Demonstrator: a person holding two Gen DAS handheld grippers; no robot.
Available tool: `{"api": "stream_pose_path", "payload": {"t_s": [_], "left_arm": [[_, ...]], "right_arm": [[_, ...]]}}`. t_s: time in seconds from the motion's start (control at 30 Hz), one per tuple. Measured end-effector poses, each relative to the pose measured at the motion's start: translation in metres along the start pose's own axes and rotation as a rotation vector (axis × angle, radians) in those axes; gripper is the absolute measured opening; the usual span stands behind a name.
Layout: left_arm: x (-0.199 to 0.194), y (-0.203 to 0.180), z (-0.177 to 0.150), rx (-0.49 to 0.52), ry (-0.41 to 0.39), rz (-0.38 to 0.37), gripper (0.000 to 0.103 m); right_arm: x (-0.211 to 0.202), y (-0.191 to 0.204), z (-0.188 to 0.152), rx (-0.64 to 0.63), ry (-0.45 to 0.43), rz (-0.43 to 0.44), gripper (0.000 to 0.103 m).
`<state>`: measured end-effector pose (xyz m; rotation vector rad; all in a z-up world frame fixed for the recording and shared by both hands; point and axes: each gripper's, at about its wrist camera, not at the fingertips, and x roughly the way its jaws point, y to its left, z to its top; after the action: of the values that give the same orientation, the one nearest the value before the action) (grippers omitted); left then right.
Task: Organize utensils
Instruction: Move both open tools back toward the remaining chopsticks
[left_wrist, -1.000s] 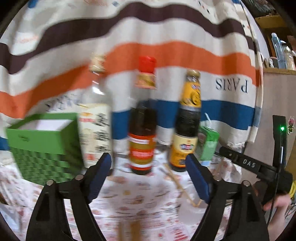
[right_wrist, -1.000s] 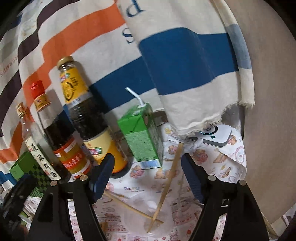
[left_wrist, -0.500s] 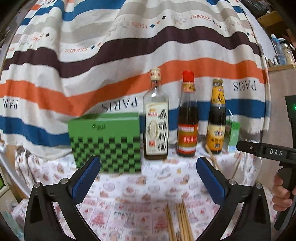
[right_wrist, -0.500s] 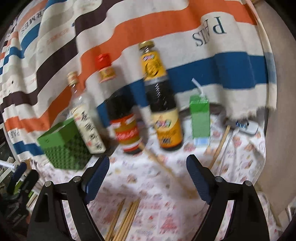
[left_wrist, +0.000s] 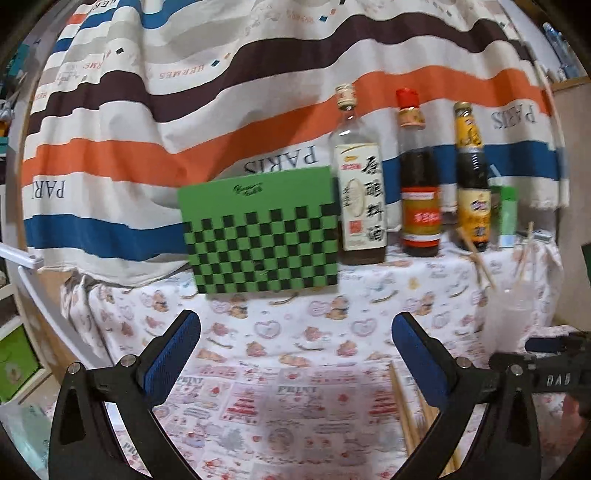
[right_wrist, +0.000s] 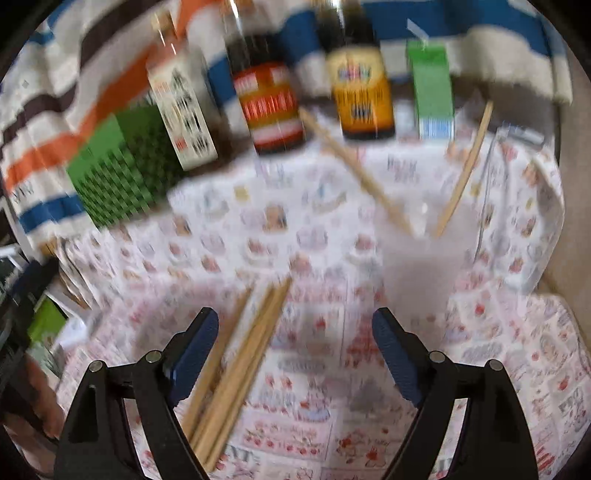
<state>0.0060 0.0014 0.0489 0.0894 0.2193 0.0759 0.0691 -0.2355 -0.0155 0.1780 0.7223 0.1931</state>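
While both grippers hover released, loose chopsticks (right_wrist: 240, 354) lie on the near tablecloth (right_wrist: 295, 229).
Left gripper (left_wrist: 295, 354) and right gripper (right_wrist: 291, 347) jaws have just been opening, empty; two chopsticks (right_wrist: 373, 184) stand in the cup (right_wrist: 413, 273).

Three bottles (left_wrist: 421, 184), green checkered box (left_wrist: 262, 232)

Even, soft indoor light with faint shadows fills both fisheye views, whose edges bow and darken at the corners; the left view is mildly soft, while the right is heavily motion-blurred, smearing the bottles (right_wrist: 273, 107) and chopsticks (right_wrist: 240, 362).
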Motion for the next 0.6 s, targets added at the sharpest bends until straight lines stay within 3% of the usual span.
{"api": "stream_pose_path", "payload": {"t_s": [0.17,0.27,0.4,0.6], "left_arm": [[0.008,0.008,-0.004,-0.05,0.04,-0.029,0.103],[0.014,0.012,-0.005,-0.091,0.094,-0.044,0.103],[0.017,0.016,-0.007,-0.155,0.146,-0.092,0.103],[0.031,0.022,-0.013,-0.176,0.209,-0.061,0.103]], "right_arm": [[0.017,0.005,-0.012,-0.009,0.084,0.011,0.087],[0.029,0.014,-0.02,-0.049,0.165,-0.042,0.087],[0.04,0.021,-0.029,-0.081,0.237,-0.009,0.087],[0.041,0.031,-0.036,-0.127,0.255,0.032,0.086]]}}
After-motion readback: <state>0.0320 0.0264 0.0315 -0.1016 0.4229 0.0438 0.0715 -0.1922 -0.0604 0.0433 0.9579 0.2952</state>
